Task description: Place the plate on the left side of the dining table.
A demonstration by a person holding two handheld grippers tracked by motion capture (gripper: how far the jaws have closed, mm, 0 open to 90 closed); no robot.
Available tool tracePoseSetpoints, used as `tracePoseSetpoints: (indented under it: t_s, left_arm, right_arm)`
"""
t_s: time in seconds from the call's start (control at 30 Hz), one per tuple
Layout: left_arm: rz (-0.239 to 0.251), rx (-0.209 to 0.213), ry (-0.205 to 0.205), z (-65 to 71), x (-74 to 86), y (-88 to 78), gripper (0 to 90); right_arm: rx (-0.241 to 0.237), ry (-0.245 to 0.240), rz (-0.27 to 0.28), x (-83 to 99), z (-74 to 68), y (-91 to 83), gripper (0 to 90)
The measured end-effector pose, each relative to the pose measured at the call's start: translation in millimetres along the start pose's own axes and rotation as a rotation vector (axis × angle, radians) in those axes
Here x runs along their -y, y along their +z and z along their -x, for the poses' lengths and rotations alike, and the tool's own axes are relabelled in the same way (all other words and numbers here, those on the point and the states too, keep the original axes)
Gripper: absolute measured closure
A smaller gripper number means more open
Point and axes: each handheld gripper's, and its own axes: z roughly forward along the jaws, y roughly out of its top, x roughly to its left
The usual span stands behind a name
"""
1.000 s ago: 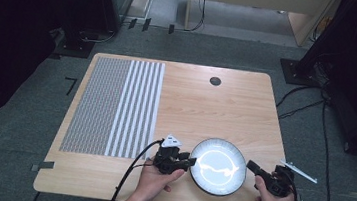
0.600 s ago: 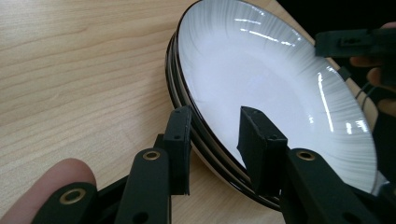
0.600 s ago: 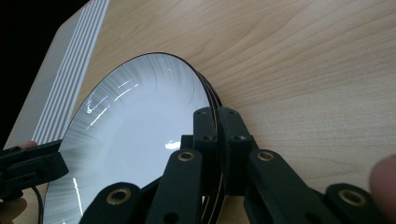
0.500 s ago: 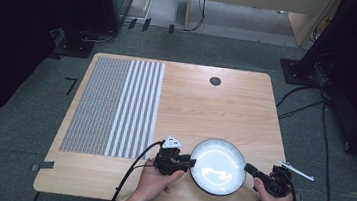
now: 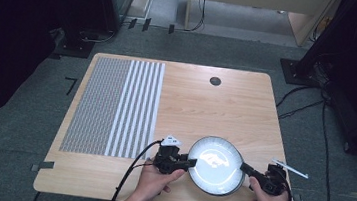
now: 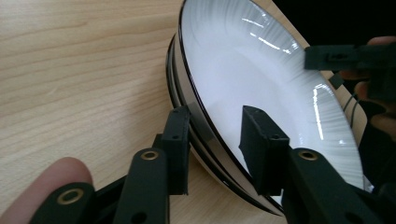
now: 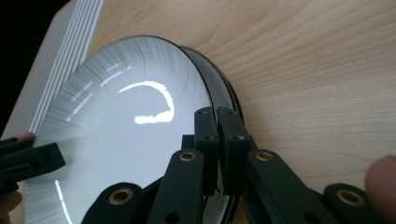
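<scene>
I had the plate near the front edge of the worktop, between my two grippers. The left gripper had just been opening — its jaws straddled the plate's left rim, narrowly parted, not pressing. The right gripper was clamped — jaws together on the right rim.

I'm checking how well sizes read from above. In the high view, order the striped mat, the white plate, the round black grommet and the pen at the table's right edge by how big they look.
1. striped mat
2. white plate
3. pen: longer than the grommet, but very thin
4. round black grommet: smallest, though it lies farther from the camera
</scene>
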Motion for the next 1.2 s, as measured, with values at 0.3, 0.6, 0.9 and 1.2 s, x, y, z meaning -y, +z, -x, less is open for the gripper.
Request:
tracePoseSetpoints:
  t_s: [0.3,0.6,0.9,1.2]
  left_arm:
    - [-0.001,-0.001,-0.004,0.0,0.1,0.1,61.5]
    - [-0.001,0.027,-0.059,-4.6,-4.0,-3.5,64.5]
    - [0.032,0.044,-0.108,-9.7,-11.8,-15.7,66.8]
    - [0.057,0.039,-0.124,-18.2,-14.2,-24.4,66.3]
  right_arm:
    - [0.002,-0.003,0.039,2.7,-2.6,4.9,85.3]
    - [-0.121,0.090,0.063,1.2,12.2,6.6,83.5]
    - [-0.127,0.031,0.047,5.4,4.7,12.3,79.2]
    - [-0.101,-0.050,0.022,9.7,-8.8,18.5,74.7]
